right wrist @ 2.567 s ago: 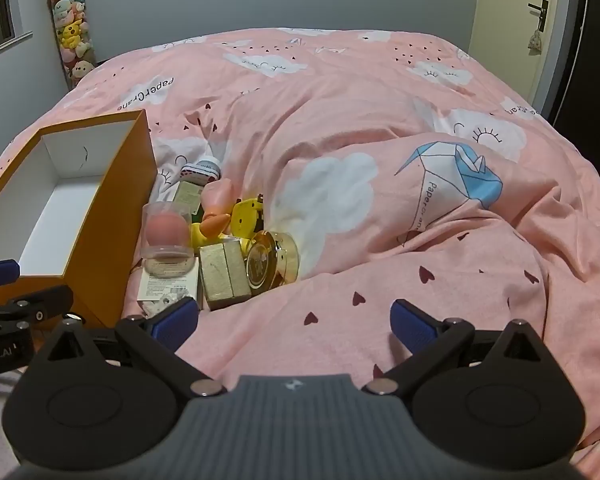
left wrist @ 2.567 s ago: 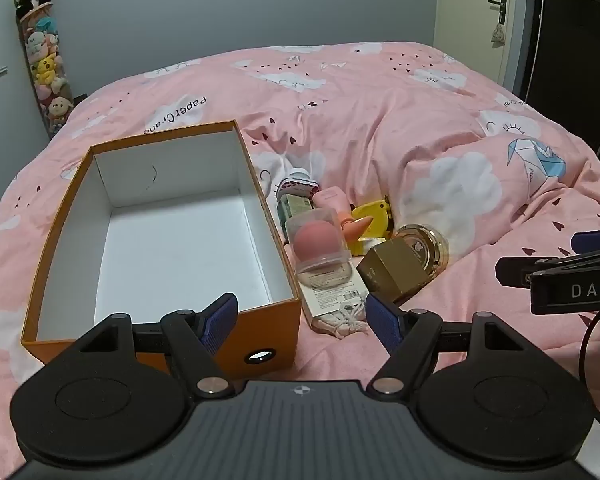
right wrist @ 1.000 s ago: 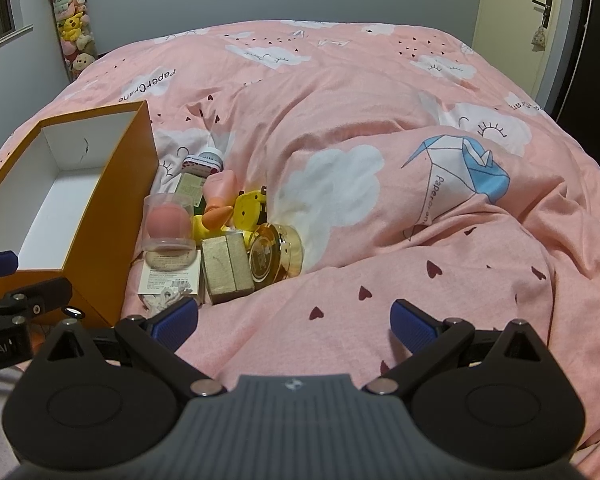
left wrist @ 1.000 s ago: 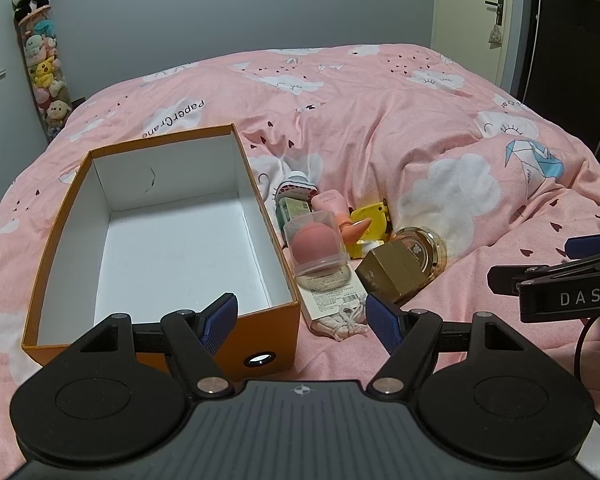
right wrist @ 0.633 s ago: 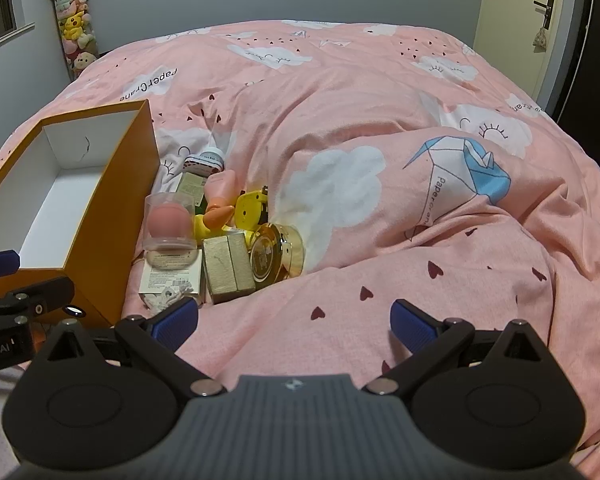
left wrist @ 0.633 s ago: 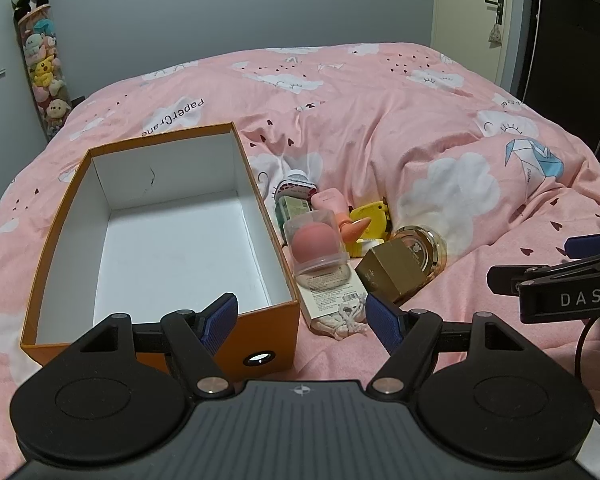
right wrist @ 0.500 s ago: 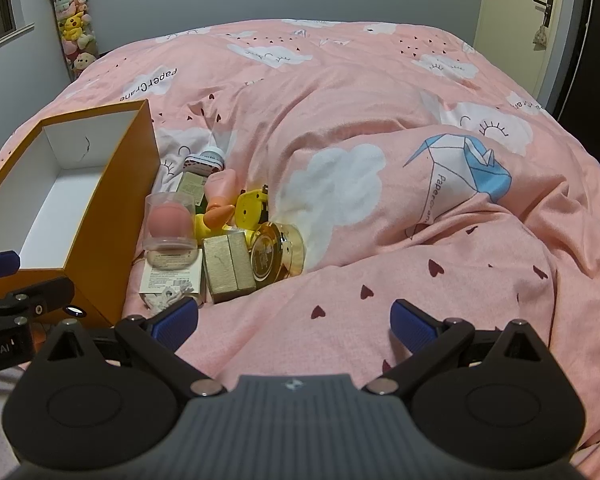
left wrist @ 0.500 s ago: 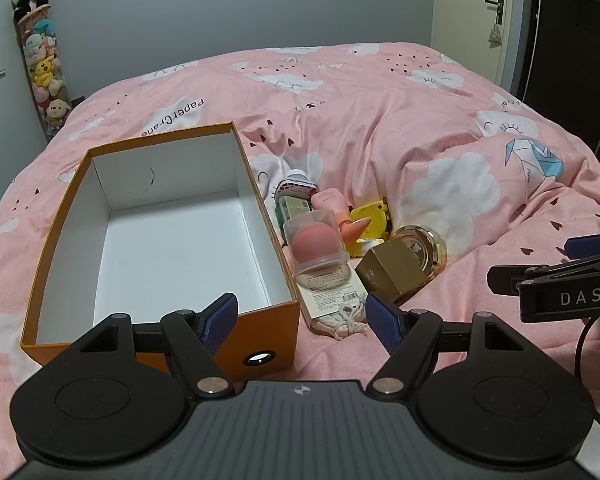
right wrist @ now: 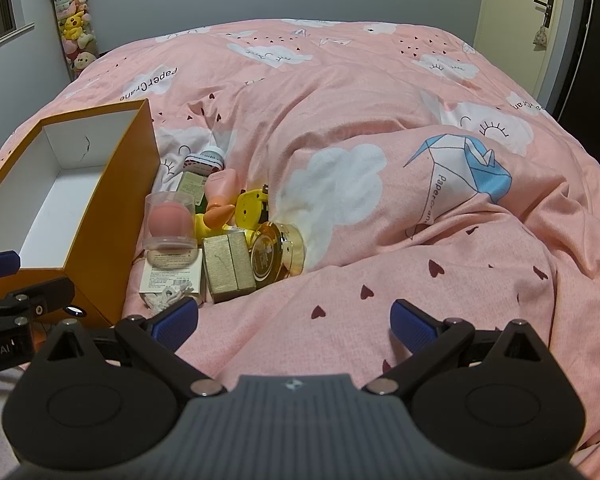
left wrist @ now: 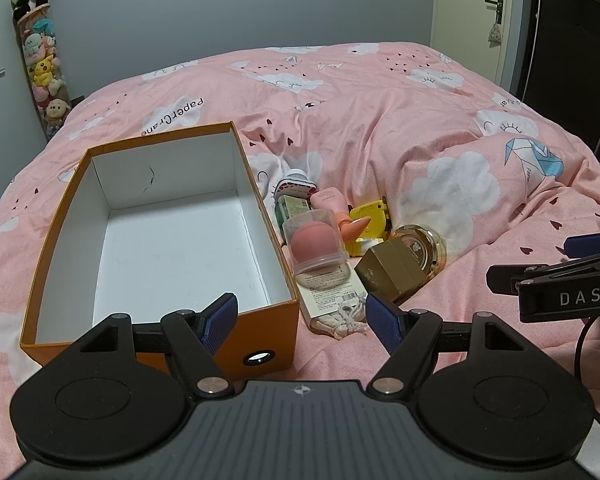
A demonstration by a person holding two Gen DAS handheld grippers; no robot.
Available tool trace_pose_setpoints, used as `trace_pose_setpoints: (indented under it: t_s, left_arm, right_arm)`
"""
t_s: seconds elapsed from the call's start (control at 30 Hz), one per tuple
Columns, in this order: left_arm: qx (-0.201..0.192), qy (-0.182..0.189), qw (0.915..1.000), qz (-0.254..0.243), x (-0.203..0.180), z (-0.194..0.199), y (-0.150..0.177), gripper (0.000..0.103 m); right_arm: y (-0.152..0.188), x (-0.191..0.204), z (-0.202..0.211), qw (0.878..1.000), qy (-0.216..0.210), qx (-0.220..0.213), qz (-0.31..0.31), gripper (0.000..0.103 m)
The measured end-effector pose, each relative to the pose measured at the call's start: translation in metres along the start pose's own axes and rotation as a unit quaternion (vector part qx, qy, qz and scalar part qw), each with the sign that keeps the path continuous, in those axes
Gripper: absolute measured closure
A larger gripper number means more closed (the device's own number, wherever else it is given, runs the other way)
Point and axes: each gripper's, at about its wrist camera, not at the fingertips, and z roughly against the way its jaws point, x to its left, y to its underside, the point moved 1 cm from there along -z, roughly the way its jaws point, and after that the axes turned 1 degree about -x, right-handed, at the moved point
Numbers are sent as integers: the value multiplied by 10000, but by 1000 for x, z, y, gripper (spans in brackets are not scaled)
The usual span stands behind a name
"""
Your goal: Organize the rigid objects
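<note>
Both of your claws are spread wide and hold nothing: the left claw [left wrist: 302, 316] hovers over the near right corner of the orange box [left wrist: 260, 336], and the right claw [right wrist: 294, 322] hangs above bare pink duvet [right wrist: 420, 240], near the pile but to its right. The box stands empty on the bed, and everything you need to sort lies crowded against its right wall.

That crowding is your main risk. The clear case with the pink sponge [left wrist: 314, 242] sits on top of a flat labelled packet [left wrist: 332, 294], so a pinch that catches the packet edge could tip the case over. The gold box [left wrist: 392, 276] leans against the round gold jar [left wrist: 422, 246]; pull one and the other is likely to roll or slide down the fold of the duvet. Farther back, the yellow toy [left wrist: 368, 220], the pink tube [left wrist: 330, 200] and the small bottle with the white cap [left wrist: 294, 188] overlap, so a wide claw may close on two at once.

The soft bedding gives under pressure, and pushing down could sink an item out of reach or tilt the box. Watch the box's right wall too: a claw sweeping leftward may nudge it away. Keep your two claws apart, since they work the same narrow strip.
</note>
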Motion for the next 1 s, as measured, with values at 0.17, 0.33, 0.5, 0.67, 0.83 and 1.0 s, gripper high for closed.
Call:
trace_pose_setpoints:
  t_s: [0.17,0.33,0.5,0.67,0.83,1.0]
  left_arm:
    - [-3,-1,10000,1,0,0,1,17]
    - [8,-11,10000,-7,0,0,1,17]
    - [12,-5,10000,-1,0,0,1,17]
    - [22,145,9999,-6,-2,-4,5,21]
    - [-56,325,9988,-350,-7,-3,1,32]
    - [17,830,9950,-562,-7,-9,-15,43]
  right_arm:
    - [0,0,0,10000,0,8,-7,3]
    - [0,0,0,10000,2,6,-2,3]
    - [0,0,-1,10000,3,14,11,3]
    - [0,0,-1,10000,-25,23,34,3]
    - [-4,1,-5,9996,-190,139,124,3]
    - [-14,2,-9,9987,-390,146,288,7]
